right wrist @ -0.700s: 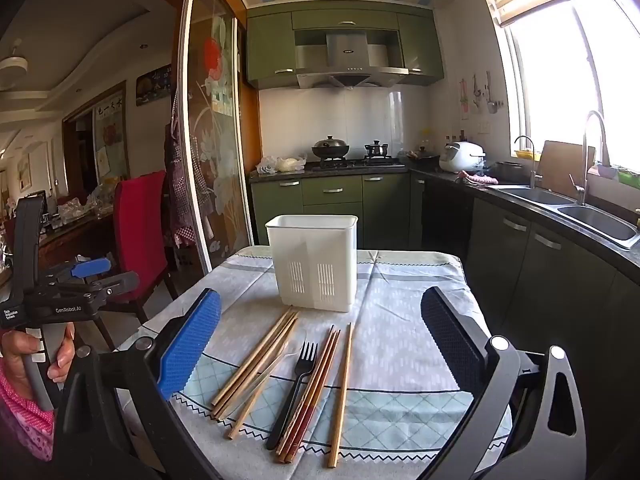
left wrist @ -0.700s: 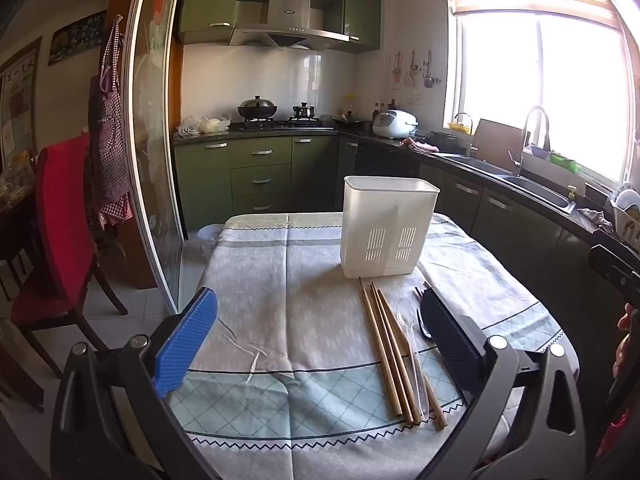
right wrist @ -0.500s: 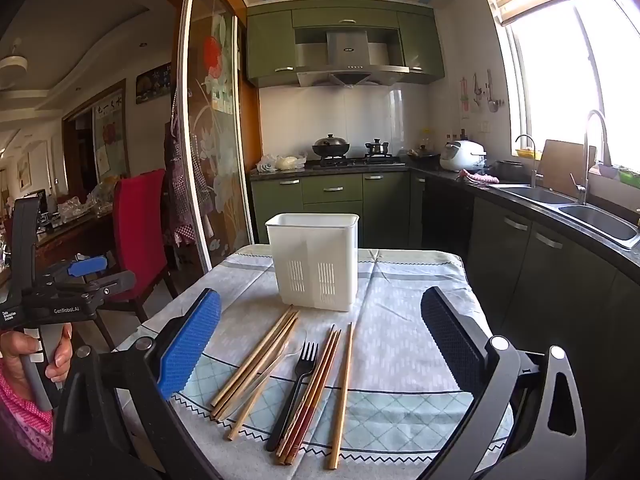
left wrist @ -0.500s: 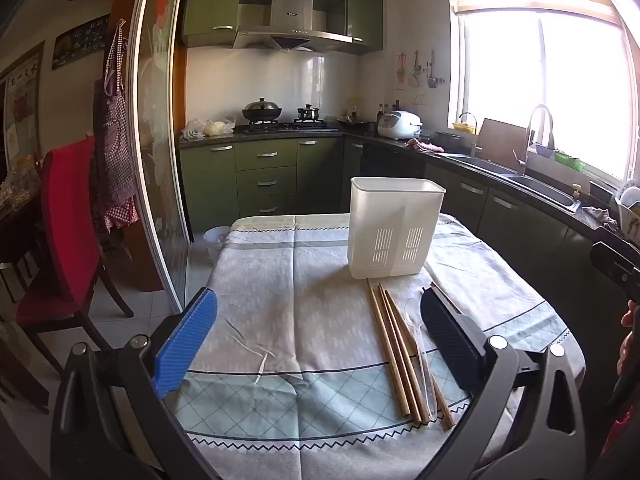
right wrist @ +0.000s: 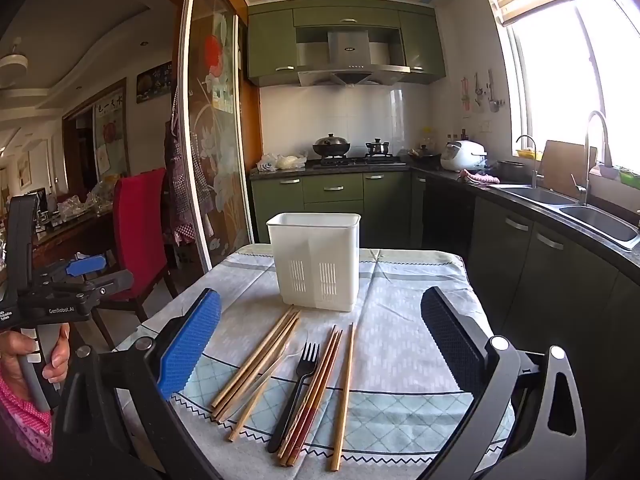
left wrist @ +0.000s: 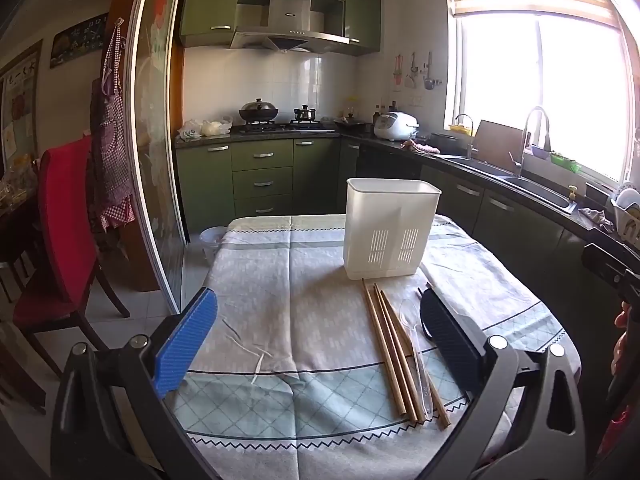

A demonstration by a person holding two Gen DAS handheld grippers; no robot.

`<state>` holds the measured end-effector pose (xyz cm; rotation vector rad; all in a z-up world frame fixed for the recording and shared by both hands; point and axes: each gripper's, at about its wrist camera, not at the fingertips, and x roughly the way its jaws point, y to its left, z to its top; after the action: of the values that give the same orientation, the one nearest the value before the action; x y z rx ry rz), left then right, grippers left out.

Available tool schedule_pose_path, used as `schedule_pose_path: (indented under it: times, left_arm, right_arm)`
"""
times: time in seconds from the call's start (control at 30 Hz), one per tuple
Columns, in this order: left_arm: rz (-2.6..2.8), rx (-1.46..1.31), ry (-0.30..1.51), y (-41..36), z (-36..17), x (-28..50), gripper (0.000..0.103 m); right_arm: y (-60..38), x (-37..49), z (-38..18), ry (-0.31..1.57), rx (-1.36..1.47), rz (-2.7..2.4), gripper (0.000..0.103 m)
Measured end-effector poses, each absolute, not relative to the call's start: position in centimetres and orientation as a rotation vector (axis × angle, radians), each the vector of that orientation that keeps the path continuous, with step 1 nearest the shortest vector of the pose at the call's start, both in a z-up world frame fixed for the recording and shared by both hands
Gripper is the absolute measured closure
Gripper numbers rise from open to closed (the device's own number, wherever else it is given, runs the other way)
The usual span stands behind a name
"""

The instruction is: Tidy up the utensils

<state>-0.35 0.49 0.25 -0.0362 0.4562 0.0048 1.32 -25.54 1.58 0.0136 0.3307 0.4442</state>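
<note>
Since the earlier frames my left view has drifted a little: the white utensil holder (left wrist: 390,232) and the chopsticks sit slightly further right and lower in it, while my right view looks unchanged. Both grippers hover above the near edge of the table with nothing between their fingers. My left gripper (left wrist: 320,332) stands wide, its blue pad over the cloth at the left and its black pad just beside the utensils. My right gripper (right wrist: 320,336) is equally wide, framing the spread of utensils.

On the tablecloth (right wrist: 404,344), the holder stands upright toward the far middle of the table. Between it and the near edge the utensils lie flat, fanned lengthwise. From my right view, a bundle of light wooden chopsticks (right wrist: 256,364) lies leftmost, then a clear plastic spoon (left wrist: 416,356) partly over them, a black fork (right wrist: 298,388), a group of darker reddish chopsticks (right wrist: 316,388), and one single chopstick (right wrist: 345,392) nearest the right edge. The far tips of the light bundle reach almost to the holder's base.

A hand (right wrist: 24,356) with a pink sleeve grips the left tool's handle.
</note>
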Motion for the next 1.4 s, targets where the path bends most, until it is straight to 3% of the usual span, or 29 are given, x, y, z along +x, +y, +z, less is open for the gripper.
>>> schedule_pose_path:
  times: [1.4]
  left_arm:
    - [-0.001,-0.037,0.455,0.29,0.25,-0.29,0.006]
  right_arm:
    - [-26.03,0.67,1.94,0.329,0.020,0.438,0.004]
